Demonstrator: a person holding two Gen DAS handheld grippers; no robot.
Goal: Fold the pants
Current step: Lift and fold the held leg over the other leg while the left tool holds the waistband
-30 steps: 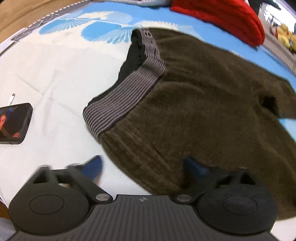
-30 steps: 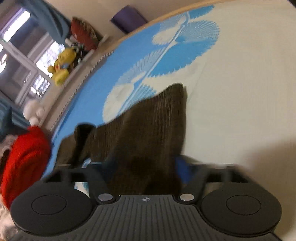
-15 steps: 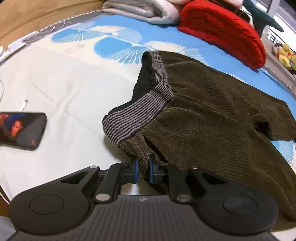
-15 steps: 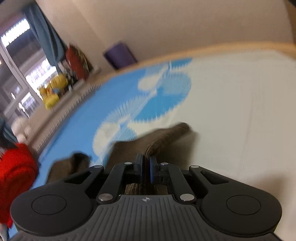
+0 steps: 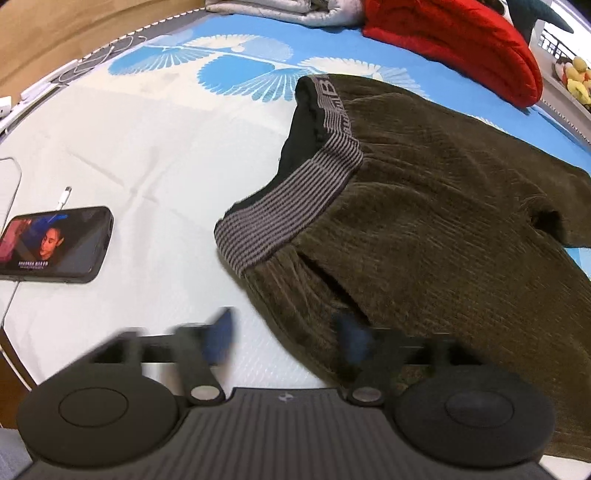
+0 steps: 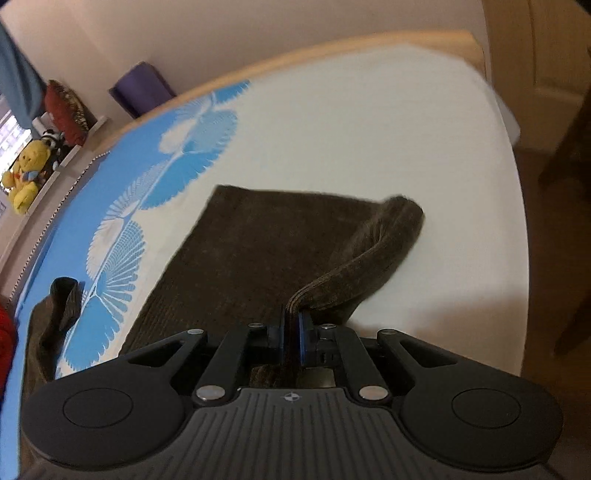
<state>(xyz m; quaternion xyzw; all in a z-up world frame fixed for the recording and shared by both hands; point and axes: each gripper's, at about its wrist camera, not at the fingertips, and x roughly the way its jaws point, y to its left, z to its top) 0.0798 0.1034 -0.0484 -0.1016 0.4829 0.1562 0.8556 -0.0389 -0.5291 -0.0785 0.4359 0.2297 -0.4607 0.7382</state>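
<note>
Dark olive corduroy pants (image 5: 424, 206) with a grey striped waistband (image 5: 291, 206) lie on the bed. My left gripper (image 5: 286, 336) is open, its blue fingertips blurred, straddling the pants' near side edge just below the waistband. In the right wrist view the leg end of the pants (image 6: 266, 251) lies flat. My right gripper (image 6: 291, 334) is shut on the pants' hem edge, which is lifted and curls over in a loop (image 6: 384, 236).
A phone (image 5: 51, 243) with a lit screen and a charging cable (image 5: 64, 195) lie on the sheet at left. A red blanket (image 5: 454, 40) and grey folded cloth (image 5: 280, 11) sit at the far side. The bed's edge (image 6: 517, 206) is at right; a yellow plush toy (image 6: 24, 173) is on a shelf.
My left gripper was shut at the pants' side edge half a second ago and has opened. My right gripper stays shut on the hem and has lifted it, so the leg now curls over.
</note>
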